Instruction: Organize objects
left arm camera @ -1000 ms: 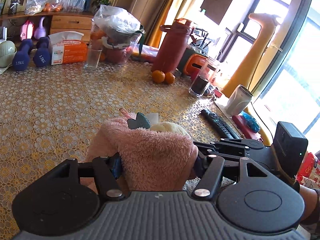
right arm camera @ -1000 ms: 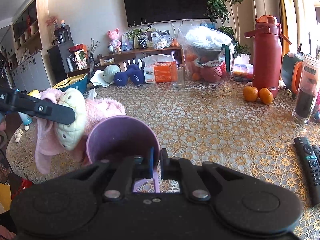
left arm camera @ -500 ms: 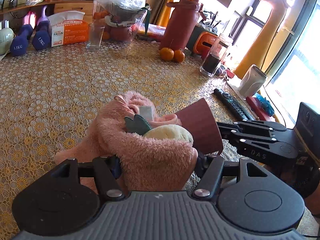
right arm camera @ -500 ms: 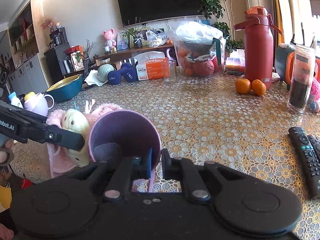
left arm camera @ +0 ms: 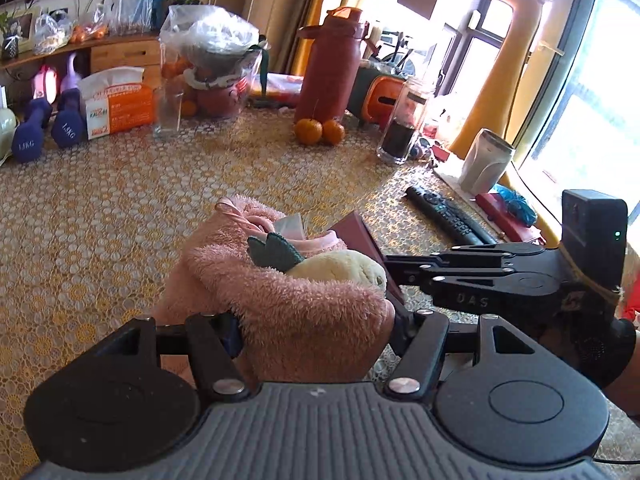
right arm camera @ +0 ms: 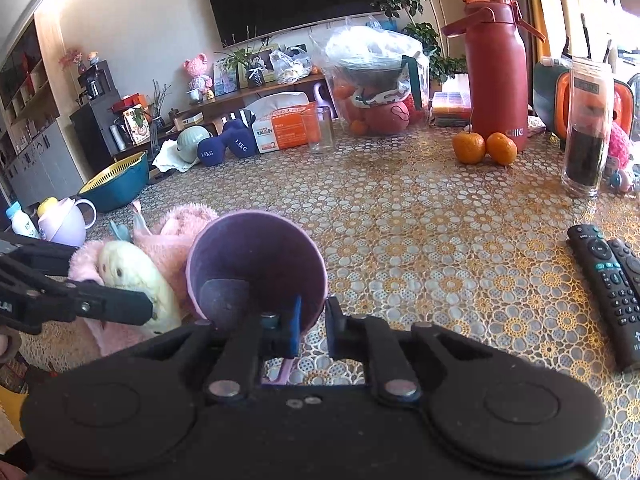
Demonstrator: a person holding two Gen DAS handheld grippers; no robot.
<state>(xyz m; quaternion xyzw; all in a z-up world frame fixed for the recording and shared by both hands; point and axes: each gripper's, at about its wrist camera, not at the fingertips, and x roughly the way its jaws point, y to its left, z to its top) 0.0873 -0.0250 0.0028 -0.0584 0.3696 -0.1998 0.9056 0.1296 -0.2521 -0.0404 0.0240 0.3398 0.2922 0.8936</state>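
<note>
My left gripper is shut on a pink fluffy plush toy with a pale yellow pineapple-shaped part and a teal leaf. It holds the toy just above the patterned table. My right gripper is shut on the rim of a purple cup, tipped with its mouth toward the camera. The cup sits right beside the toy, touching or nearly so; in the left wrist view the cup shows as a dark red edge behind the toy. The toy also shows in the right wrist view, at the cup's left.
Two black remotes lie at the right. Two oranges, a red thermos, a glass jar, a tissue box, blue dumbbells and a bagged bowl stand along the back. A teal basket and lilac mug stand at the left.
The toy and the cup have come together: the toy moved lower and closer to the cup's left side, and the cup tipped to face the camera more.
</note>
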